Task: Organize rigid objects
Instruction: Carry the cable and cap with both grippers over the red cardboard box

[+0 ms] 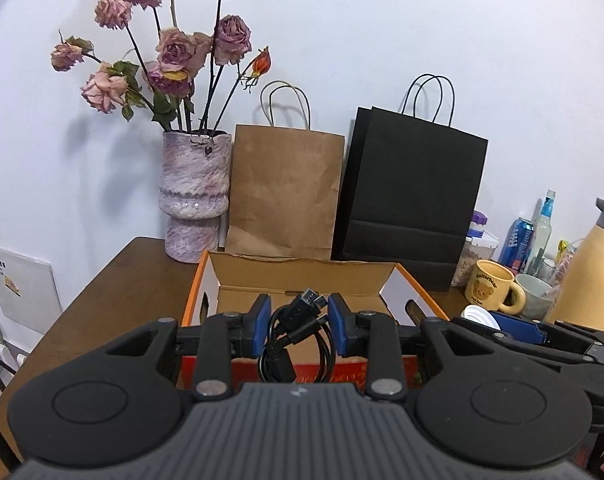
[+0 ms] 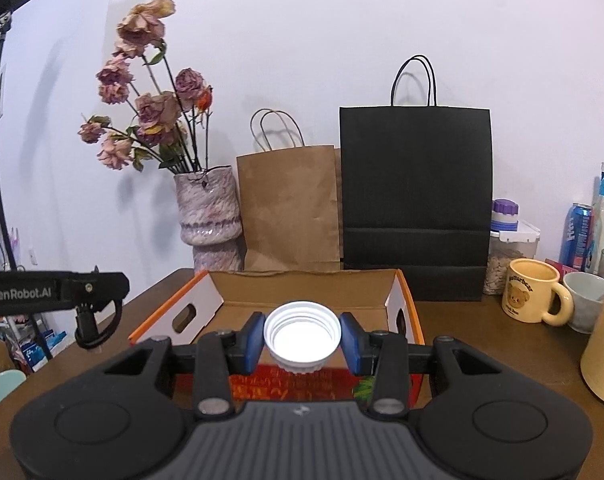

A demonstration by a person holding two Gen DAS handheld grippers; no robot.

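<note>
Left wrist view: the left gripper (image 1: 299,326) has its blue pads clamped on a coiled black cable (image 1: 297,336), held over the near edge of the open cardboard box (image 1: 302,276). Right gripper (image 2: 302,338) is squeezing a white ribbed cap (image 2: 302,334), open side up, above the same box. Farther back: yellow bear mug (image 2: 532,290), vase of dried roses (image 1: 193,196), brown bag (image 1: 285,192) and black bag (image 2: 416,184) against the wall.

- a brown wooden table (image 2: 482,344) carries everything.
- an open cardboard box (image 2: 310,288) with orange edges sits on it, near the front.
- behind the box stand a mottled pink vase (image 2: 207,220), a brown paper bag (image 2: 289,208) and a black paper bag (image 2: 416,200), side by side.
- to the right sit a yellow bear mug (image 2: 532,290), a grey cup (image 2: 586,300), a seed jar (image 2: 510,252), a blue can (image 2: 578,236) and a tan thermos (image 1: 590,264).
</note>
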